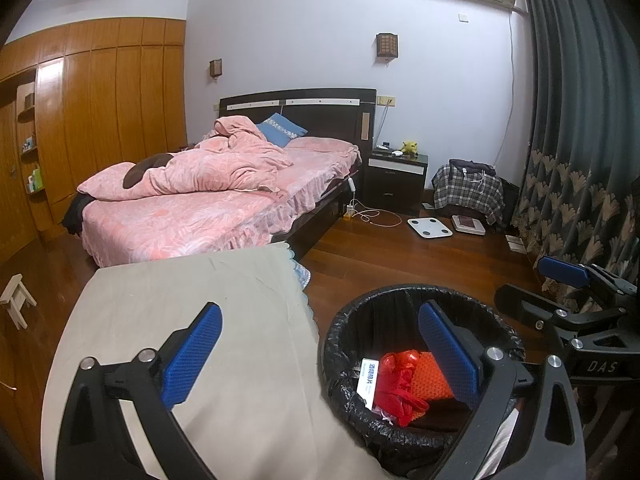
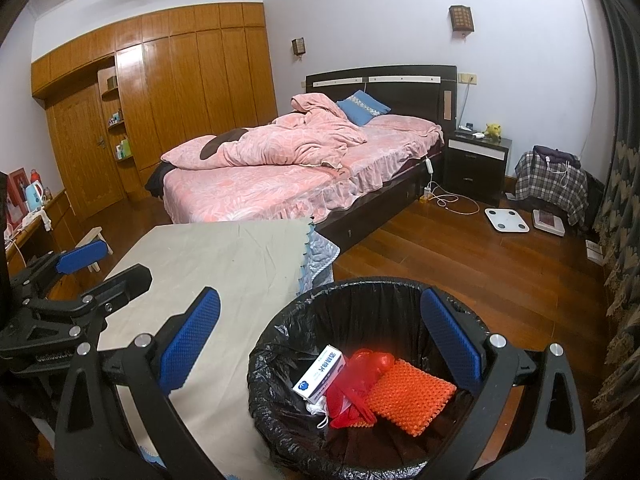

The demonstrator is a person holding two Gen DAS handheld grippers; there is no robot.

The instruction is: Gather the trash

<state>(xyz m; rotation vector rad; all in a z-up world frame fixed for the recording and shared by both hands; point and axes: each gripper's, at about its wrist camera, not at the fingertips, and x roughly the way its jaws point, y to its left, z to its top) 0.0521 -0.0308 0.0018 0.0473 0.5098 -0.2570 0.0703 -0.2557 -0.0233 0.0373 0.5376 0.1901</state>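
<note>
While both claws stand with fingers spread and hold nothing, the trash lies in the bin below them.

Left wrist view
- Left claw [image 1: 320,344]: fingers wide apart, empty; left finger over the desk [image 1: 192,320], right finger over the bin mouth.
- Bin [image 1: 340,360]: round, black liner, on the wooden floor [image 1: 420,256] just beside the cloth-covered desk's right edge.
- White box [image 1: 368,380]: inside the bin, leaning on its left inner wall, below and between the fingers.
- Red bag [image 1: 400,384]: inside the bin, touching the box on the box's right.
- Orange mat [image 1: 432,380]: inside the bin, partly under the red bag, partly hidden by the right finger.
- Right claw [image 1: 532,280]: at the right edge, beyond the bin rim, fingers apart, empty.

Right wrist view
- Right claw [image 2: 320,336]: fingers wide apart, empty; left finger over the desk [image 2: 224,264], right finger over the bin's [image 2: 272,392] right rim.
- White box [image 2: 320,374]: in the bin, below the gap between the fingers.
- Red bag [image 2: 356,384]: between the box and the mat, touching both.
- Orange mat [image 2: 412,396]: lying flat, nearest the right finger, not touching it.
- Left claw [image 2: 104,264]: at the left edge, over the desk's left side, fingers apart, empty.
- Bed [image 2: 300,184]: beyond the desk, well apart from both claws.
</note>
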